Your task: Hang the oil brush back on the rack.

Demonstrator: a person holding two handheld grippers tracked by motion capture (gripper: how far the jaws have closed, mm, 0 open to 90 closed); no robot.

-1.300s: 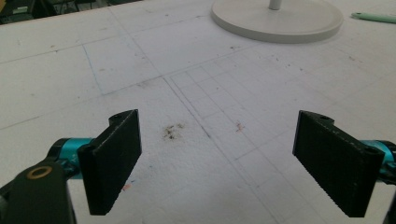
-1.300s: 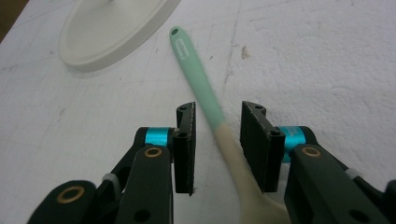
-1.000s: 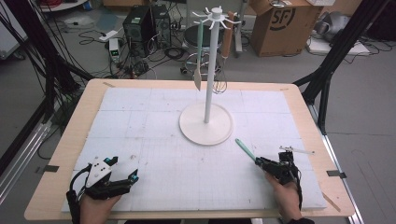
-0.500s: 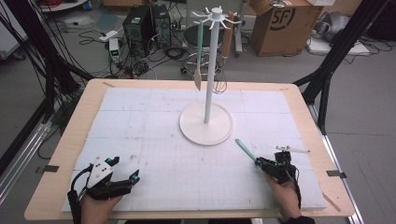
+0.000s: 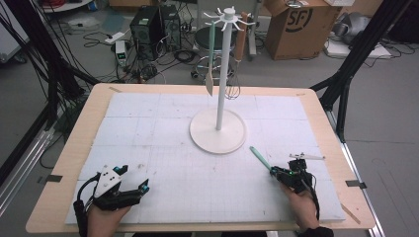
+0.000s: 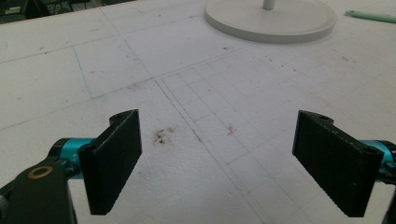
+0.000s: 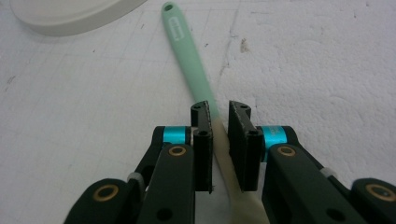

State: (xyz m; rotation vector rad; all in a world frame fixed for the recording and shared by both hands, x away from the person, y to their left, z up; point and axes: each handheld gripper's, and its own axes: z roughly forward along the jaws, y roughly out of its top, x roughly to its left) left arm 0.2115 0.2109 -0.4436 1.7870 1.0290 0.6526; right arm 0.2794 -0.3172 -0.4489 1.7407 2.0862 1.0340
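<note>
Right gripper view: right gripper [image 7: 219, 122] jaws just been closing on green spatula [image 7: 187, 51] handle (lying on table); left gripper [image 6: 219, 163] wide, nothing btwn.

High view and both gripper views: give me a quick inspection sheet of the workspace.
Surface: white gridded mat on a wooden table, a few dark specks.
Job's things: mint-handled utensil lying flat beside the white rack; rack holds two hanging utensils.
Clutter: small metal piece near the right gripper.
Grippers: right gripper has just been closing, the handle between its fingers; left gripper open, nothing between.
Cables: one trails from each gripper.
Surroundings: cardboard box, electronics and floor cables.
</note>
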